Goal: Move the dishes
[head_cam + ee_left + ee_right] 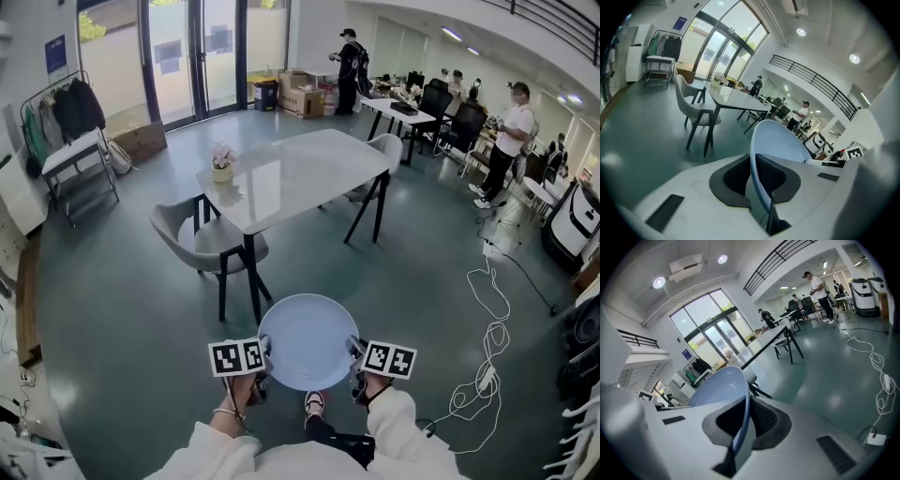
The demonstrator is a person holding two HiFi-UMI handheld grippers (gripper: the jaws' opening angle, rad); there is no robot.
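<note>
Nearest the camera were the person's white sleeves and, between them, a shoe (314,403) on the dark green glossy floor (122,309). Just ahead, the left tool (265,362) and the right tool (354,362) held a pale blue round plate (309,342) between them, in the air above the floor and short of the table. Each tool carried its marker cube on the outer side. In the left gripper view the left tool (752,176) was clamped on the plate's rim, its dark ribbed pads pressed against both faces of the plate (780,140). In the right gripper view the right tool (743,420) gripped the opposite rim of the plate (719,385) the same way.

Beyond the plate stood a white rectangular worktop on black legs (300,173), with a small pot of pale flowers (222,164) near its left end. A grey shell chair (202,239) stood at its near side. A white cable (487,319) lay looped on the floor to the right. Farther off were brown cardboard boxes (300,94) by the glass doors, and several people at desks.
</note>
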